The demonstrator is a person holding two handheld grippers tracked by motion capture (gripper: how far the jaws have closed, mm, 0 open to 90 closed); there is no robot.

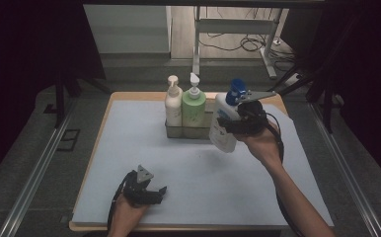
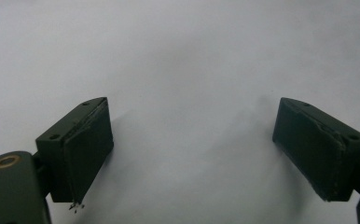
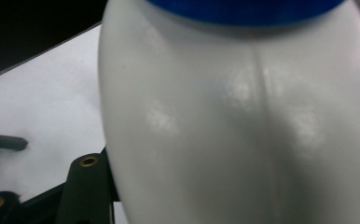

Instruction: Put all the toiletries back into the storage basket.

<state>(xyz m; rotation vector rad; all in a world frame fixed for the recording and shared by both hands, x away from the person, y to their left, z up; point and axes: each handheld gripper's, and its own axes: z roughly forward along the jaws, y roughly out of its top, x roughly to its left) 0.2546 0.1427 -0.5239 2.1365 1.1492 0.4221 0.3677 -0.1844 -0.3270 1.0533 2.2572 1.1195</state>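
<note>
My right gripper point(image 1: 234, 122) clamped the white pump bottle point(image 1: 224, 126) mid-body, tilted above the desk's point(image 1: 129, 148) far right corner; it felt hefty, smooth, slippery, while my left gripper point(image 1: 151, 193) rested open, empty.

The high view is dim, its sides falling to near black, while the pale worktop point(image 1: 129, 148) catches soft overhead light and carries faint shadows. The left gripper view is evenly lit and grainy, with blurred shadows beneath the dark jaws. In the right gripper view the white bottle point(image 3: 243, 130) looms close, soft-focused, with glare patches.
</note>
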